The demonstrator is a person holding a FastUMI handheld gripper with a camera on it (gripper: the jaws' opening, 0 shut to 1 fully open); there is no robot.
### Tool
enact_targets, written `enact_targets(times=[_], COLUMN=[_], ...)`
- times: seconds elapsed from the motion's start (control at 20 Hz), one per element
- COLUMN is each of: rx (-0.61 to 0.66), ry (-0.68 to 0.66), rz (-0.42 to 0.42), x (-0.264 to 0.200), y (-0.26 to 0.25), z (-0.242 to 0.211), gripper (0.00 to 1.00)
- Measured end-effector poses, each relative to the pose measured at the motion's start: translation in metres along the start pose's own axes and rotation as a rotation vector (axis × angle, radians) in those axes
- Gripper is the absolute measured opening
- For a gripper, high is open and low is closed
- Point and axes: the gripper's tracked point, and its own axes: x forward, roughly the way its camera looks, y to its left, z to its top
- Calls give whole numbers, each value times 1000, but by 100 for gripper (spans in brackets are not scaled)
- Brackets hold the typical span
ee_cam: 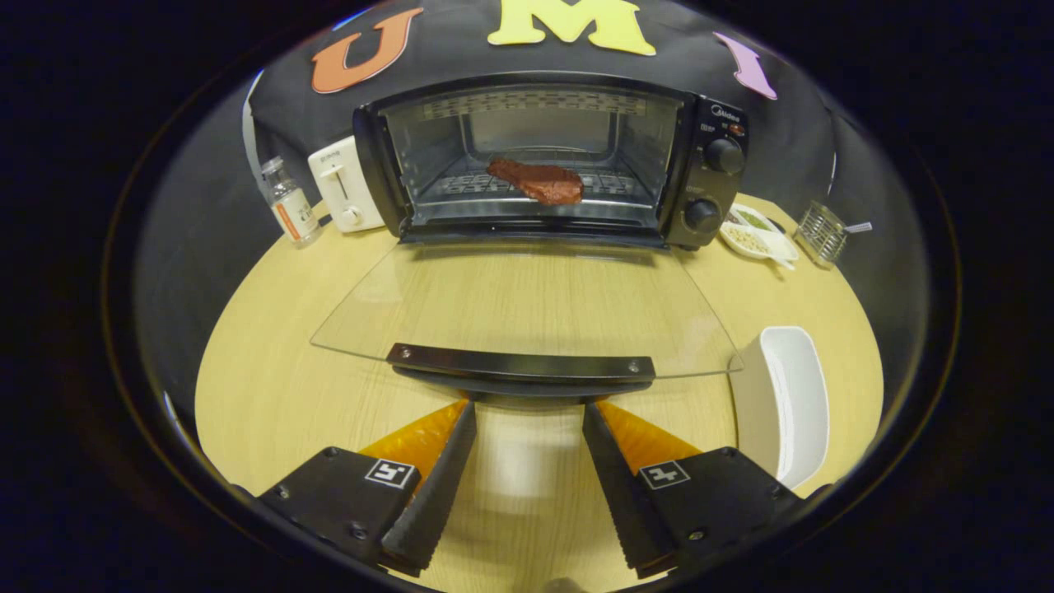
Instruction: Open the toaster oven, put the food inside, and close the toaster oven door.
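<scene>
My gripper (pixel 529 408) is released, its two fingers spread apart with nothing between them, tips sitting just under the near edge of the toaster oven door (pixel 527 309). The glass door lies folded flat toward me over the wooden table (pixel 272 387), and its black handle bar (pixel 520 362) is just ahead of the fingertips. The food — a reddish slab that looks like a steak (pixel 539 181) — already rests on the rack inside the toaster oven (pixel 543 161), toward the front.

So I judge that only the closing is left. To do it well I would slide the fingers under the handle bar at its middle, not at one end, so the door rises level rather than twisting on its hinge. Then I would lift in an arc toward the oven, following the hinge, and push until the door seats — glass gives little grip, so the handle is the part to use. The steak sits close to the opening; I cannot tell whether it clears the door.

Counting: one oven with two knobs (pixel 723 155), one steak, one white pop-up toaster (pixel 344 183), one small bottle (pixel 290 204), one white bin (pixel 789 395) beside my right finger, one divided dish (pixel 756 235) and one wire holder (pixel 821 232).
</scene>
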Motion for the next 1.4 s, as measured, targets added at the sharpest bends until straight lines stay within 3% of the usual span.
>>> enact_targets(times=[0.6, 0.85, 1.4], rx=[-20, -18, 16], ry=[-121, -237, -236], rz=[-16, -14, -12], x=[-34, -42, -61], y=[-3, 1, -10], z=[105, 160, 154], gripper=[85, 85, 85])
